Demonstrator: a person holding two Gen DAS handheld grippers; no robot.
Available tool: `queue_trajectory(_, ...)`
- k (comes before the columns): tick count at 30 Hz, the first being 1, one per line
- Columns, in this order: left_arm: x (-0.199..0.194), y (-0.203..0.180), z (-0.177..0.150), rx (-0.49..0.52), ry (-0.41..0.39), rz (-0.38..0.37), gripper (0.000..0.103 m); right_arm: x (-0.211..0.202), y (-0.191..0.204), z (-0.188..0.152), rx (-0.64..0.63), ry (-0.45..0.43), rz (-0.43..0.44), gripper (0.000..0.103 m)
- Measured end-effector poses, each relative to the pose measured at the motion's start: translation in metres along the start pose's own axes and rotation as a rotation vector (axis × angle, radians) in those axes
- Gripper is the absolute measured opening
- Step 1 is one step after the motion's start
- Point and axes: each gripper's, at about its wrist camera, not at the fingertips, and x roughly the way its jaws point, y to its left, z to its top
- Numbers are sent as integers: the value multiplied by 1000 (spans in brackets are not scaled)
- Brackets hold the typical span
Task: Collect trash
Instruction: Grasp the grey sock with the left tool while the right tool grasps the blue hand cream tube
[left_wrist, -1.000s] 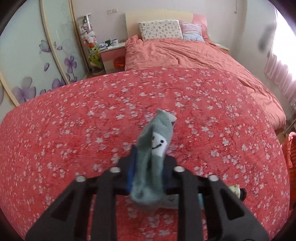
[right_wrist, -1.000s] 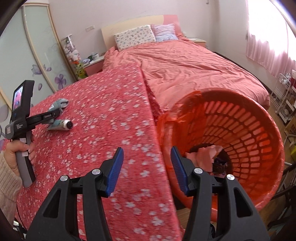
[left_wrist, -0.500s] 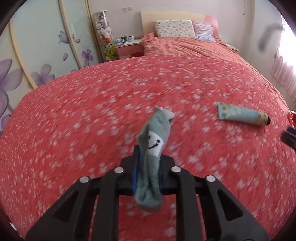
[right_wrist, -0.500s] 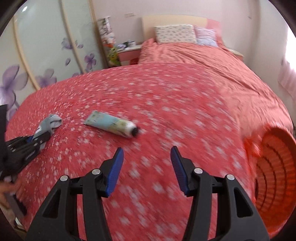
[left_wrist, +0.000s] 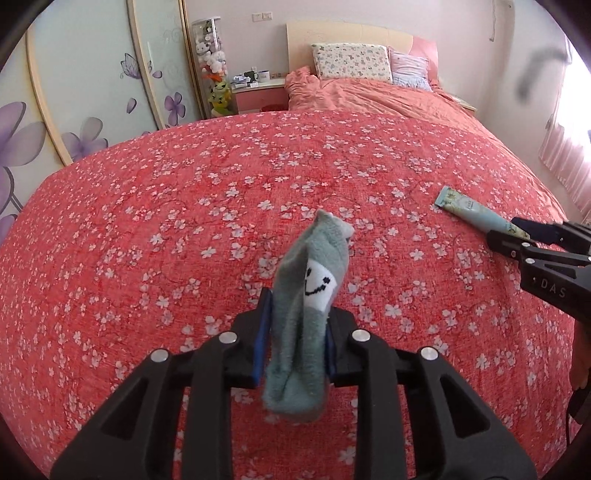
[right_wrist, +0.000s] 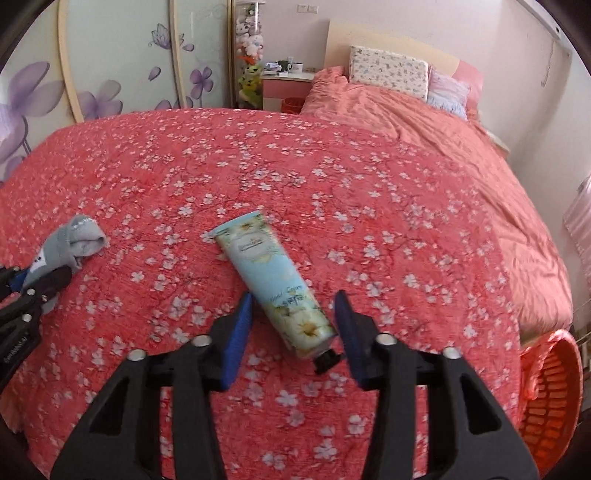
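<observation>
The sock (left_wrist: 308, 321) is grey and fuzzy with a white patch and a little black smiley on it, folded over and standing up out of the left gripper (left_wrist: 293, 332), which is clamped tight on it above the bedspread (left_wrist: 184, 221). The tube (right_wrist: 275, 286) is pale blue hand cream with daisies and a black cap, lying flat on the red flowery bedspread, cap end pointing at the camera. The right gripper (right_wrist: 293, 325) has its jaws spread wide with the tube's lower half sitting between them, not touching as far as I can tell. An orange basket (right_wrist: 550, 387) sits off the bed's right edge, well apart from the tube. Pillows (right_wrist: 389, 72) and a nightstand (right_wrist: 284, 85) sit far back, nothing blocking either gripper
</observation>
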Motion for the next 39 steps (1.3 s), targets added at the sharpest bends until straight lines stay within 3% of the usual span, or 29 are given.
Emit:
queue_trajectory(2,0,1,0,-4,0,-3,26,-4,-2,-5,25,8,3,28)
queue_trajectory(11,0,11,0,-20,0,-23,27,-41,-4,-56,131,11,41,28)
queue_trajectory(19,0,11,0,-22,0,-22,27,-36,3,-52,181,-2,9,35)
queue_trajectory(23,1,12,-1,-22,0,-20,29,-31,9,-51,172,-32,-28,45)
queue_trajectory(29,1,18,-1,-24,0,-35,32,-30,8,-52,178,-31,-9,58)
queue_trajectory(39,1,21,-2,-33,-2,-49,33,-33,-5,-58,216,-44,37,59)
